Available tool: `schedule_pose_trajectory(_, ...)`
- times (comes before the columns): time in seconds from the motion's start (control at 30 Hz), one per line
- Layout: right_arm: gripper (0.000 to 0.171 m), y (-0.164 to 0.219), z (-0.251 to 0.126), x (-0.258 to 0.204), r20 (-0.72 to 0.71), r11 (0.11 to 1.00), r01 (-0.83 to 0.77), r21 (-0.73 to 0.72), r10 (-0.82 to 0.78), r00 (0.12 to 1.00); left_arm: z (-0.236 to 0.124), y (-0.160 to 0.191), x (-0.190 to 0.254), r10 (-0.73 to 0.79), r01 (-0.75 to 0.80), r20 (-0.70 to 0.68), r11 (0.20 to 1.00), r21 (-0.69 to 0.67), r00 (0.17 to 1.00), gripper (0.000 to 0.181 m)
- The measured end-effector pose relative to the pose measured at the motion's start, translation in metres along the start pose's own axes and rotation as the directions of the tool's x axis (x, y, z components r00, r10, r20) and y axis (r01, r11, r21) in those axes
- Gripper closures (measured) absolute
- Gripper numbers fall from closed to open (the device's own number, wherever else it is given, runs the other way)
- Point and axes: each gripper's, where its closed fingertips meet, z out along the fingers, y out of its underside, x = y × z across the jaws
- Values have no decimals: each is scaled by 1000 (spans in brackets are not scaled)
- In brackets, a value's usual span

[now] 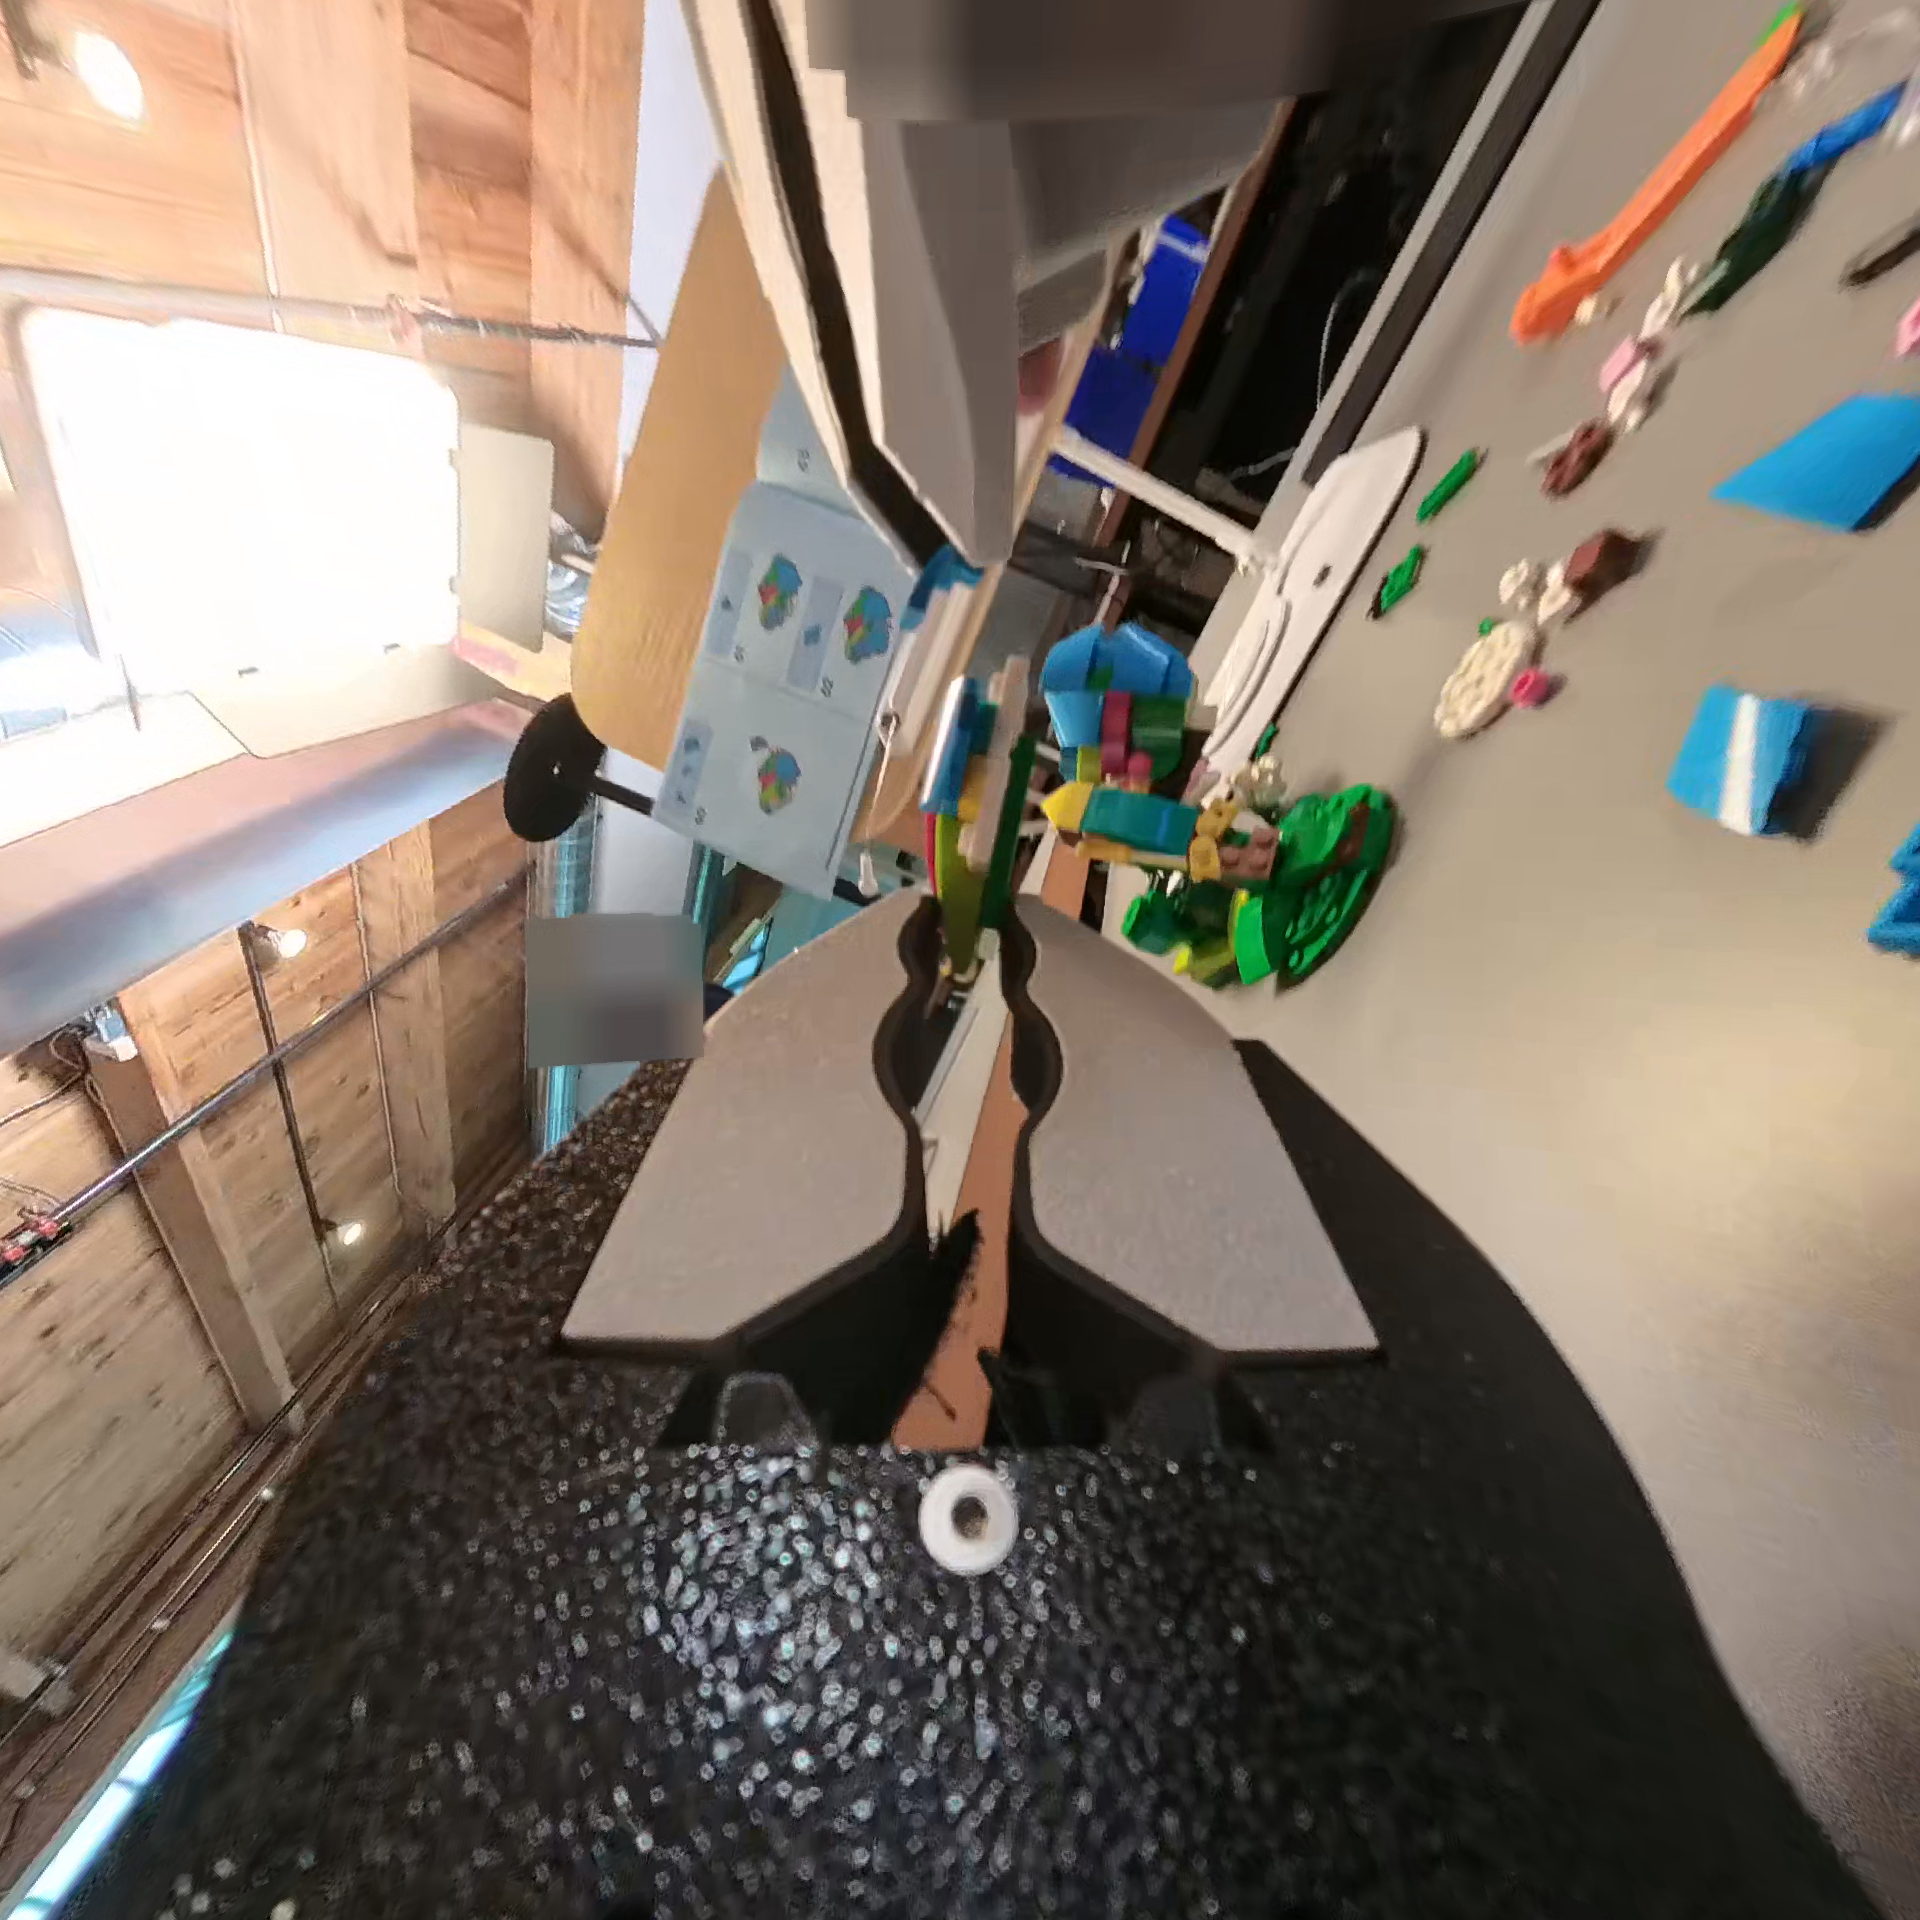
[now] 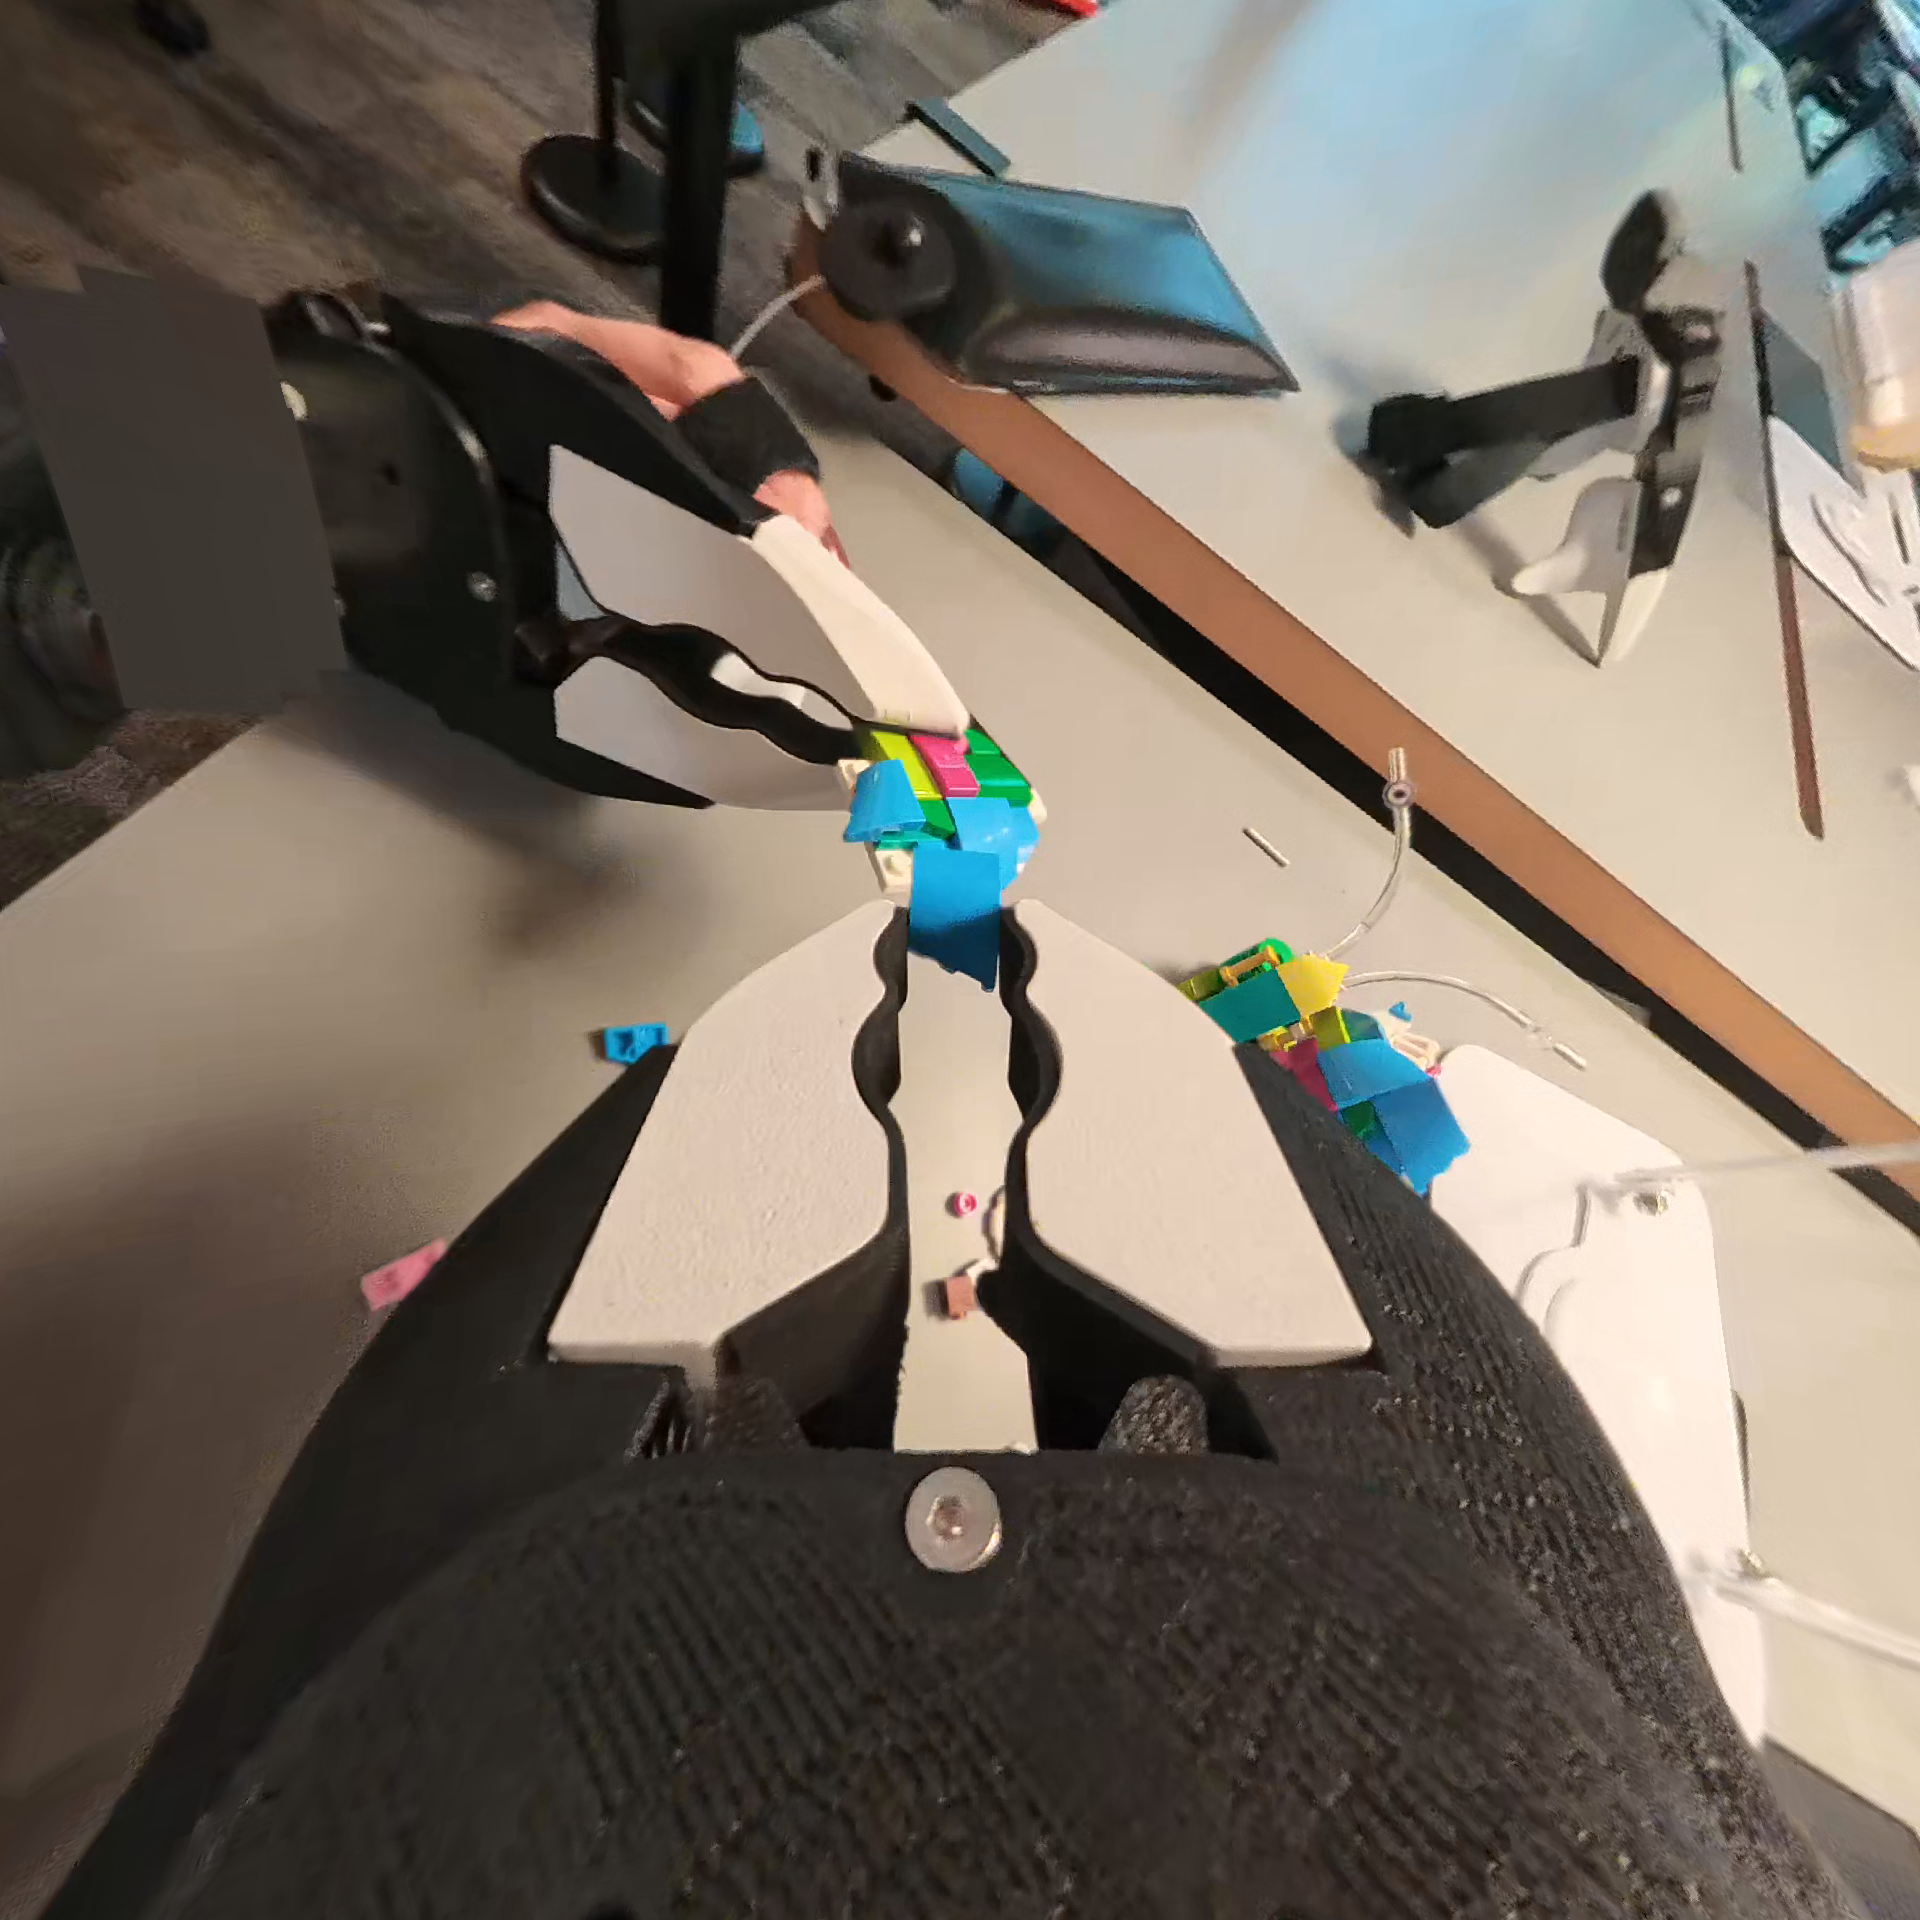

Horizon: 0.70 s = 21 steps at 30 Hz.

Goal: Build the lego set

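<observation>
**Both tools on the half-built model, held above the counter**

You have the colourful lego assembly (image 2: 940,800) in the air between the two tools, clear of the grey counter (image 2: 312,987). Your left tool (image 2: 883,732) is pinching its green and pink end, jaws pressed onto it. Your right tool (image 2: 956,920) is closed on a blue sloped piece (image 2: 951,920) at the near end of the same assembly, the jaws narrowed around it.

This looks like a joining step: the blue piece is either being pressed home or re-seated, and whether it is fully locked cannot be told from here. A second built section (image 2: 1340,1060) lies on the counter to the right, and a green round base (image 1: 1320,883) shows in the left wrist view. Loose parts lie about, among them an orange separator (image 1: 1662,187) and blue plates (image 1: 1829,468).

For the next move, keep the left grip steady as an anchor and push squarely with the right, so the studs seat without twisting the assembly apart. Check it against the open instruction booklet (image 1: 790,665) before reaching for another piece
</observation>
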Motion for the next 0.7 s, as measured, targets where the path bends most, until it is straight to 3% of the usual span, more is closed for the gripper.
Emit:
schedule_pose_trajectory(0.5,156,-3,-24,-12,266,921,267,-284,-192,945,4,-36,-9,-51,46,101,997,56,994,171)
schedule_pose_trajectory(0.7,156,-8,-28,-14,343,899,294,-323,-178,922,2,-40,-13,-83,75,118,994,74,989,171)
